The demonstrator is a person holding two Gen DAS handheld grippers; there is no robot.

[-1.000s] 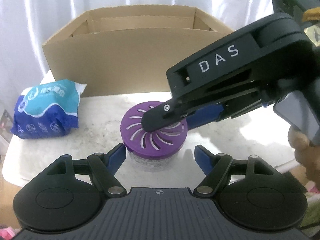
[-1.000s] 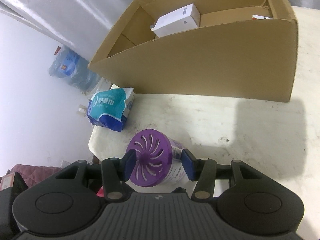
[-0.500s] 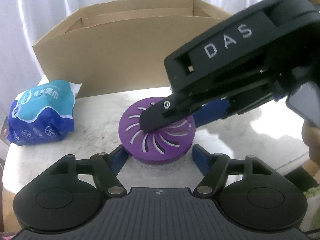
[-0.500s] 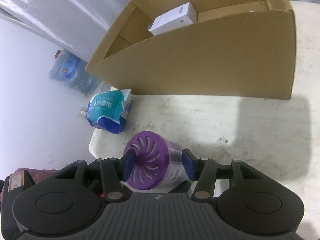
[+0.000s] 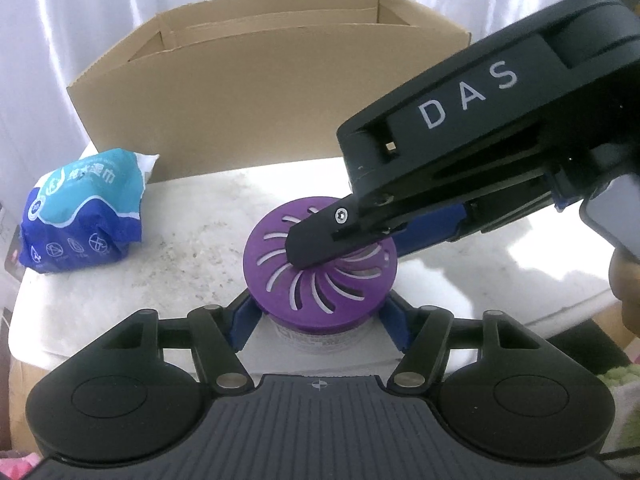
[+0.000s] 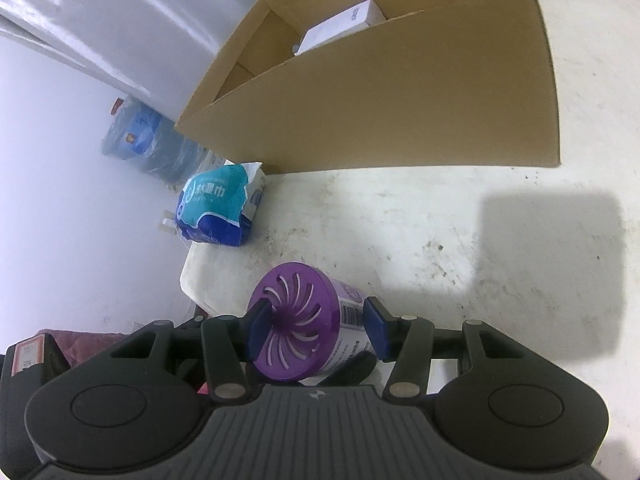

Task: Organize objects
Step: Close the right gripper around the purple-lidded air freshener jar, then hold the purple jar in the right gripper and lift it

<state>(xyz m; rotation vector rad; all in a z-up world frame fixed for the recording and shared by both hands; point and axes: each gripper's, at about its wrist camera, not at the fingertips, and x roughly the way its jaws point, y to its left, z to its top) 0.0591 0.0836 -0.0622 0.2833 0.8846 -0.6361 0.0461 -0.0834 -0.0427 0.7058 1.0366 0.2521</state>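
Note:
A purple-lidded air freshener jar (image 5: 320,276) stands on the white table (image 5: 192,240) near its front edge. My right gripper (image 6: 316,328) is shut on the jar (image 6: 296,328), its blue pads on either side of the purple lid. It reaches in from the right in the left wrist view (image 5: 340,236). My left gripper (image 5: 320,320) has its blue pads close on both sides of the jar below the lid. A blue tissue pack (image 5: 84,212) lies at the table's left. An open cardboard box (image 5: 256,100) stands behind.
A white carton (image 6: 340,28) lies inside the box (image 6: 400,100). The tissue pack (image 6: 220,204) sits by the box's left corner, at the table's left edge. A blue water jug (image 6: 148,144) stands on the floor beyond. White curtain behind.
The left gripper has moved in around the jar, its pads now at the jar's sides. The right gripper stays shut on the jar, which sits a little closer and more tilted in its view.

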